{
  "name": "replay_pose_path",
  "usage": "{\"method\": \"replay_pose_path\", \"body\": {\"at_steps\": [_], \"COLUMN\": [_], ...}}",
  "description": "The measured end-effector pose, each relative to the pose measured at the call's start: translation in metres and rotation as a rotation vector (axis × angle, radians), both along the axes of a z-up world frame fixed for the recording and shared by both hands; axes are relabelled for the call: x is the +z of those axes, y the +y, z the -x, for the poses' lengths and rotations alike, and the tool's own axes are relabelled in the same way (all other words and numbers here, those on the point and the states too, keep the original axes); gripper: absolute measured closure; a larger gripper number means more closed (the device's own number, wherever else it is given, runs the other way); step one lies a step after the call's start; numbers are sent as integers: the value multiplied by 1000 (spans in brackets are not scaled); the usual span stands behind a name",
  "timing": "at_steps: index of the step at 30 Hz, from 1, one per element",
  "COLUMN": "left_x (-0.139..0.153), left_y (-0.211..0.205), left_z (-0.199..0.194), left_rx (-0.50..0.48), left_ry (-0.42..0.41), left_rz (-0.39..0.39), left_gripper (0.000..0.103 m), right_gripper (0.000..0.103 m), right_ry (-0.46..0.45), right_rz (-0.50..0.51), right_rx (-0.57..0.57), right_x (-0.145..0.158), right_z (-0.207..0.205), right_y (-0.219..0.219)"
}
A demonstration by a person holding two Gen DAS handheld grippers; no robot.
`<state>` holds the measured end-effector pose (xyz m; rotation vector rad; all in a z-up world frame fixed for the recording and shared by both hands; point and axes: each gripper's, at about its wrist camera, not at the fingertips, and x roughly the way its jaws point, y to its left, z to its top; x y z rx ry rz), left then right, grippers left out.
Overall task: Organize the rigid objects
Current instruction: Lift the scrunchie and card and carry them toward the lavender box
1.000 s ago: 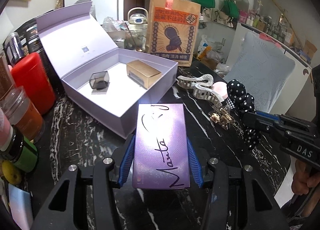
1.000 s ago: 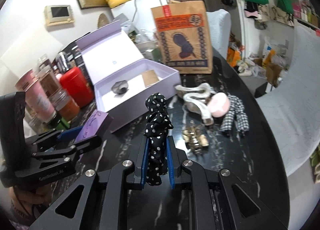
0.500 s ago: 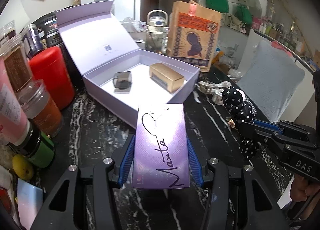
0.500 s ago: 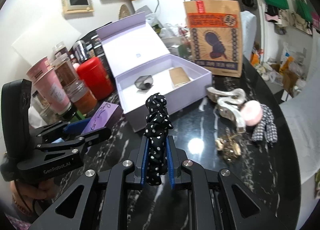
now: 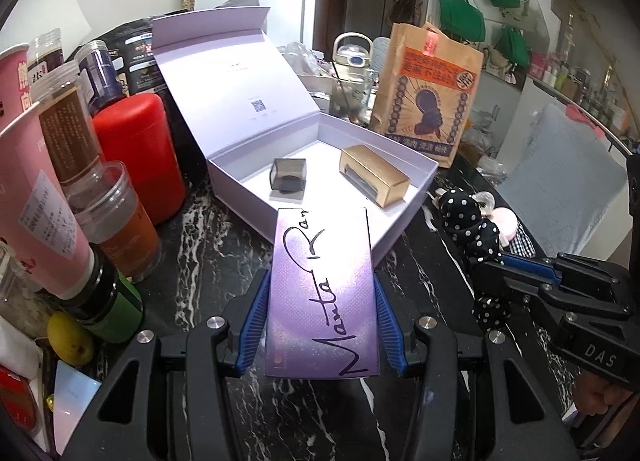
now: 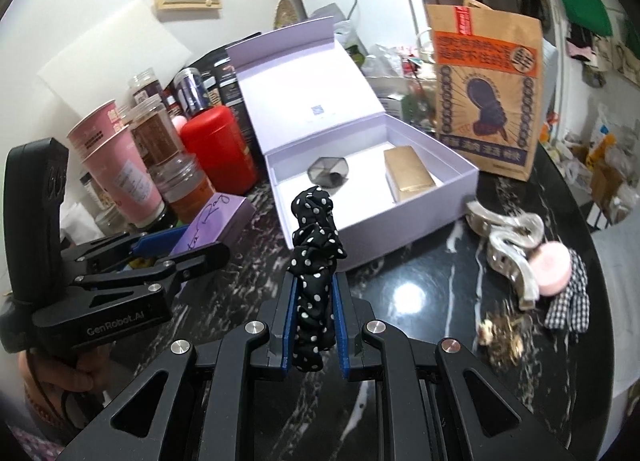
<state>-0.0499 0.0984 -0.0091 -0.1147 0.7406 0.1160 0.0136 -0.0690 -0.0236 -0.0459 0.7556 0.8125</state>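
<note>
Left gripper (image 5: 322, 325) clenched the purple box (image 5: 322, 293), right gripper (image 6: 314, 327) clenched the scrunchie (image 6: 314, 261) — the purple box was best carried level over the open box's (image 5: 394, 233) near wall, set down clear of the gold box (image 5: 374, 181).

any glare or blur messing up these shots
Left wrist view: a white glare patch washes out the far end of the purple box held in the left tool; fisheye bends the edges. Right wrist view: a lamp reflection on the black marble table; the gold clip looks blurred.

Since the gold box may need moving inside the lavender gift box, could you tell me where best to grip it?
Probably across its two long side faces, coming from above: the gold box lies flat on the floor of the lavender gift box, whose walls block a sideways approach. The narrow width suits the jaws.
</note>
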Motion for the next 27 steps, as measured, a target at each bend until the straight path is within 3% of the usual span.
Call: {"method": "replay_pose_path", "body": {"at_steps": [14, 27], "left_x": [15, 30], "left_y": [12, 25], "left_z": [-29, -83], "left_rx": [22, 22], "left_ry": [-35, -66], "left_rz": [5, -20], "left_gripper": [53, 53], "right_gripper": [86, 86], "right_ry": [-34, -68], "right_rz": [-5, -4], "right_rx": [43, 27], "right_x": [19, 38], "right_z": [-21, -68], "right_y": [18, 32]}}
